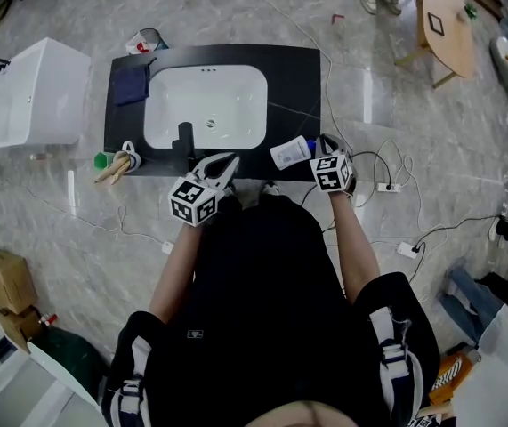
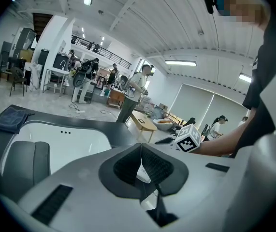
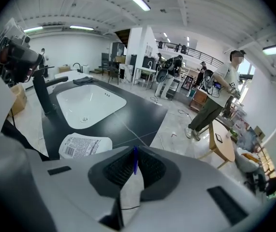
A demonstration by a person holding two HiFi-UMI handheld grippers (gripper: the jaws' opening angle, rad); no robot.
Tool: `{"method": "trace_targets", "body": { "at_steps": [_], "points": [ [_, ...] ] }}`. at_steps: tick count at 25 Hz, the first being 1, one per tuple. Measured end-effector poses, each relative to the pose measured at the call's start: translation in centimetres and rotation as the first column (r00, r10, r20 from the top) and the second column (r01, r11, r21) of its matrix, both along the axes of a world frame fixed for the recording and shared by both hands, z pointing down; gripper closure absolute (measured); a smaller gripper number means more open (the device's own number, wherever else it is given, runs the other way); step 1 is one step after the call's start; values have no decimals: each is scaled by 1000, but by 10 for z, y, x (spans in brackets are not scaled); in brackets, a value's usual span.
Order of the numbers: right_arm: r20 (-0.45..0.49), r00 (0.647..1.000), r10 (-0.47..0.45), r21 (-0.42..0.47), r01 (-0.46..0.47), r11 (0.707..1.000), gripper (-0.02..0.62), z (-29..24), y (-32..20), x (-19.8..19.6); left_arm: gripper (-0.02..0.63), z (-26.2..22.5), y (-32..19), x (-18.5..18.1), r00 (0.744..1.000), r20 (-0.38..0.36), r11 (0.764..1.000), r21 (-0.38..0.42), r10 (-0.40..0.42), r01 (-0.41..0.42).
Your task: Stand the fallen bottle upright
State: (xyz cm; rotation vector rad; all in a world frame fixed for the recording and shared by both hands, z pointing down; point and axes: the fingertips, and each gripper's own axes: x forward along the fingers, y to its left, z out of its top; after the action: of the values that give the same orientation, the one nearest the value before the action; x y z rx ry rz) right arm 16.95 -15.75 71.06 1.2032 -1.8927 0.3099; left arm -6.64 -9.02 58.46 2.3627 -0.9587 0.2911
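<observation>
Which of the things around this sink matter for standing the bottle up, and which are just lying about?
Part of the job:
- fallen white bottle, lying on its side
- right gripper, right next to it
- left gripper
- black counter that the bottle lies on

Just lying about:
- blue cloth
- black faucet
- wooden-handled items
- white box on the floor

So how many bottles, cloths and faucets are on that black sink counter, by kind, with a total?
Bottles: 1, the white bottle, lying on its side
Cloths: 1, the dark blue cloth
Faucets: 1, the black faucet
Total: 3
</observation>
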Motion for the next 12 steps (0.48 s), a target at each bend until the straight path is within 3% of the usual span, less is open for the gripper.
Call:
{"method": "trace_targets", "body": {
  "at_steps": [12],
  "points": [
    [-133, 991, 20, 85, -8, 996, 512, -28, 3, -17, 591, -2, 6, -26, 998, -29, 998, -1, 56, -56]
  ]
}}
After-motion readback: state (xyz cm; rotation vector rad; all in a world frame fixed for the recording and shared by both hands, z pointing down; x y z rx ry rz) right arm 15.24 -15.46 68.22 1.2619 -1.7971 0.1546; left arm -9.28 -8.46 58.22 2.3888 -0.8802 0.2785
